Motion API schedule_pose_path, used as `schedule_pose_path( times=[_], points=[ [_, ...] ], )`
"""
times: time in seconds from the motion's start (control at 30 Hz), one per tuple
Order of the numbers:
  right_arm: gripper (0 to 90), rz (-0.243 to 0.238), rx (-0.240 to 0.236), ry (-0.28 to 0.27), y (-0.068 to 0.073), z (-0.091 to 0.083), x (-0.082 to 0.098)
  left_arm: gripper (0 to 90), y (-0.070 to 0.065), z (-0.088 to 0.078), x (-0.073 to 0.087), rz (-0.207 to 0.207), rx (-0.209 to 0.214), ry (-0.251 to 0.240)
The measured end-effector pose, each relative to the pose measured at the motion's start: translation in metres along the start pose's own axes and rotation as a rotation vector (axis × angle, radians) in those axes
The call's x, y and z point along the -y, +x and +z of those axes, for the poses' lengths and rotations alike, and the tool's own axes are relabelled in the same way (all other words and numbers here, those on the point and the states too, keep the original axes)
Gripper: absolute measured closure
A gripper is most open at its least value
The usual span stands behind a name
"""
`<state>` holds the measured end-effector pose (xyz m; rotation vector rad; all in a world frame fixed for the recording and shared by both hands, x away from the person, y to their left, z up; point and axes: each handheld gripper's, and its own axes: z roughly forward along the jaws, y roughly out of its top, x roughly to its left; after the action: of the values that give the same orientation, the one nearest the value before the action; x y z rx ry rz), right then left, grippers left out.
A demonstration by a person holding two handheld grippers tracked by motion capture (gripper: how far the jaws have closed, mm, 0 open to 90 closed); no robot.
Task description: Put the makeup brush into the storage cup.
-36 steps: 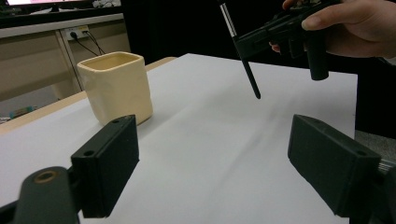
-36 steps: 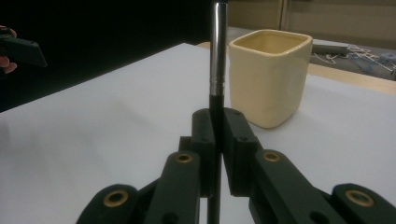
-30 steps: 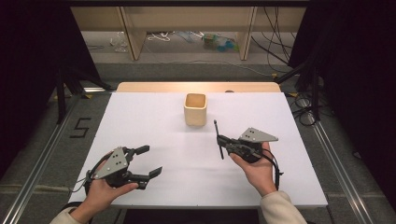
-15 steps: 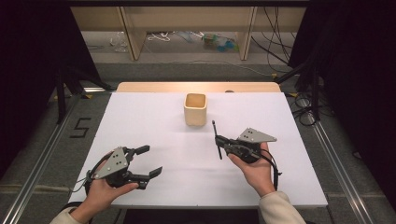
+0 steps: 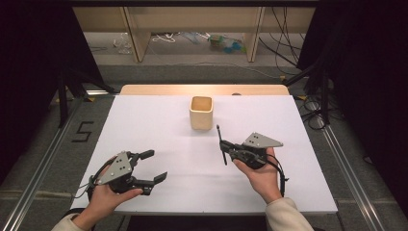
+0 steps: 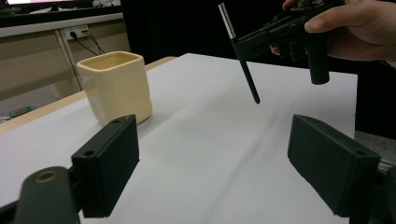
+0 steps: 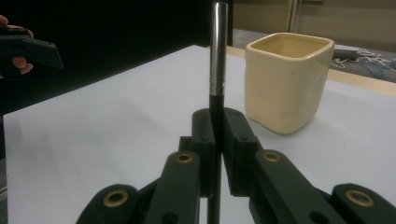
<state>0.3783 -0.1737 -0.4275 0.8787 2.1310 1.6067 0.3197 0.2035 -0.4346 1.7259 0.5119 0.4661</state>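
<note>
A cream square cup stands upright on the white table, toward the back middle; it also shows as the cup and the cup. My right gripper is shut on a thin black pen with a silver end, held upright between the jaws a little in front and right of the cup. The pen rises straight between the closed pads; the same pen hangs above the sheet. My left gripper stands open near the front left, with nothing between its pads.
A strip of wooden tabletop runs behind the white sheet. Beyond it on the floor stand shelf legs and loose cables. Metal rails flank the table on both sides.
The right hand with the pen has shifted very slightly; the pen stands a touch more upright. The left gripper has kept still.
</note>
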Motion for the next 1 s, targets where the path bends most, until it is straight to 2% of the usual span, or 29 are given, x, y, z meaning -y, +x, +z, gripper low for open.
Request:
schedule_pose_path(
  times=[0.13,0.17,0.27,0.47,0.93,0.97,1.0],
  points=[
    [84.5,-0.005,0.008,0.003,0.001,0.0005,-0.0002,16.5,0.0,-0.0001,0.0,0.0,0.001,0.0],
    [84.5,0.003,-0.008,0.001,0.0019,0.0017,0.0001,16.5,0.0001,-0.0002,0.0,0.001,0.0,0.0],
    [84.5,0.005,-0.015,0.002,0.0027,0.0024,0.0001,16.5,0.0,0.0,0.0,-0.001,0.001,0.0],
    [84.5,0.001,-0.01,0.004,0.0047,0.0044,-0.0005,16.5,0.0002,-0.0001,0.0,-0.001,0.0,0.0],
    [84.5,0.003,-0.029,-0.006,0.0076,0.007,-0.001,16.5,0.0003,0.0001,0.0,-0.002,0.0,-0.001],
    [84.5,-0.008,-0.013,0.025,0.0077,0.0045,-0.0021,16.5,0.0003,0.0001,0.0,-0.002,0.0,-0.001],
    [84.5,-0.008,-0.026,-0.017,0.008,0.0082,-0.0012,16.5,0.0002,0.0001,0.0,-0.002,0.0,-0.001]
  ],
)
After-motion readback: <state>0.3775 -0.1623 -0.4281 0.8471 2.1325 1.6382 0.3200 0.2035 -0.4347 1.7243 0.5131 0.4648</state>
